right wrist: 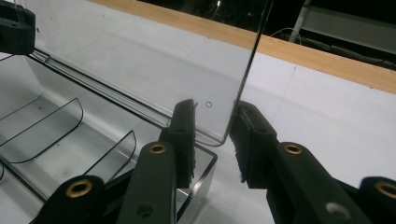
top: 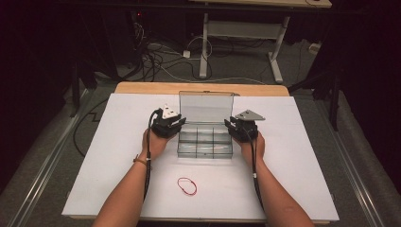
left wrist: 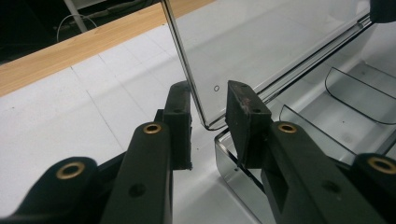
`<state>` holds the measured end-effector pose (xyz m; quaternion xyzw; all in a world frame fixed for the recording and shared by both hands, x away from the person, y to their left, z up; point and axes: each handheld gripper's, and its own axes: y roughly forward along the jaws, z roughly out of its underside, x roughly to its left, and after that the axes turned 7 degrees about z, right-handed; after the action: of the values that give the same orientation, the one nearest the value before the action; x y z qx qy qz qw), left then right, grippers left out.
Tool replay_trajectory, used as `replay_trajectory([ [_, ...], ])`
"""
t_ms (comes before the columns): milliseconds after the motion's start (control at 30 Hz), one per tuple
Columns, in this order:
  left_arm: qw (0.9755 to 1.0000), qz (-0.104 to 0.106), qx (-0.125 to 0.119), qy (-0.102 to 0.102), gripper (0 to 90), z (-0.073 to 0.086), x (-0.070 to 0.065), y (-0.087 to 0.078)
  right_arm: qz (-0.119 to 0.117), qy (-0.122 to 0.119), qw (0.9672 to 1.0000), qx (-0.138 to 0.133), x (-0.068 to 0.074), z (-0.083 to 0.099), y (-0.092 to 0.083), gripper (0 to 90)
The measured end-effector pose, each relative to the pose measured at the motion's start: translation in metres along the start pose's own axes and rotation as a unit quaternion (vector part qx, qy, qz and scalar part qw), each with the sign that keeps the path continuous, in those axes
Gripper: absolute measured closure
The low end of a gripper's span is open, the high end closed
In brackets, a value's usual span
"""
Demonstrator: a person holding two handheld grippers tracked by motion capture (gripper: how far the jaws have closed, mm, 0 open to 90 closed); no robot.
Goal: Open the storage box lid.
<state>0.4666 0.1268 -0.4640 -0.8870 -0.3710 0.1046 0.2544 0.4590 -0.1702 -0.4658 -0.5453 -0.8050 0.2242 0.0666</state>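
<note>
Left tongs: jaws apart, straddling the lower left corner of the upright clear lid; a gap shows on both sides, so no clamp on it. Right tongs: jaws apart too, straddling the lid's lower right corner; the outer jaw looks just clear of the edge, contact hard to judge. In the high view the left tongs and right tongs sit at the left and right ends of the clear compartment box, mid tabletop, lid standing open on the far side. Jaw tips there are hidden by the tong bodies. Compartments look empty, though glare blurs the dividers. Red rubber band lies near, well apart from the box. Floor cables far, dim.
</note>
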Motion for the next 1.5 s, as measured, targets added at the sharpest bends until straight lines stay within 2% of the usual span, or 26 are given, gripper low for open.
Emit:
replay_trajectory([
  [233,1.0000,0.004,-0.004,-0.002,69.0,0.0013,0.0013,-0.0001,0.005,-0.010,0.9999,-0.001,0.0020,-0.0006,0.0000,67.7],
  [333,1.0000,0.006,-0.003,-0.002,67.6,0.0018,0.0010,0.0006,0.009,-0.007,0.9999,-0.003,0.0026,0.0000,0.0000,64.2],
  [567,0.9999,0.008,-0.004,-0.005,67.1,0.0027,0.0017,0.0005,0.006,-0.008,0.9999,-0.001,0.0030,0.0002,-0.0007,62.7],
  [667,0.9999,0.008,-0.005,-0.007,67.1,0.0029,0.0018,0.0005,0.002,-0.014,0.9999,0.009,0.0048,0.0011,0.0007,60.1],
  [767,0.9999,0.007,-0.004,-0.006,67.1,0.0028,0.0017,0.0004,0.000,-0.011,0.9998,0.014,0.0051,0.0030,0.0011,60.3],
  [1100,0.9999,0.003,-0.010,-0.008,67.1,0.0053,0.0020,-0.0006,0.005,-0.021,0.9996,0.019,0.0071,0.0069,0.0007,60.2],
  [1333,0.9999,0.004,-0.009,-0.004,67.4,0.0055,0.0010,-0.0012,0.005,-0.022,0.9996,0.019,0.0071,0.0074,-0.0002,60.6],
  [1400,1.0000,0.001,-0.005,0.003,67.4,0.0049,0.0001,-0.0020,0.006,-0.028,0.9994,0.018,0.0080,0.0073,-0.0004,60.1],
  [1500,0.9998,-0.004,0.001,0.017,67.3,0.0050,-0.0016,-0.0059,0.002,-0.023,0.9996,0.016,0.0070,0.0065,-0.0031,58.8],
])
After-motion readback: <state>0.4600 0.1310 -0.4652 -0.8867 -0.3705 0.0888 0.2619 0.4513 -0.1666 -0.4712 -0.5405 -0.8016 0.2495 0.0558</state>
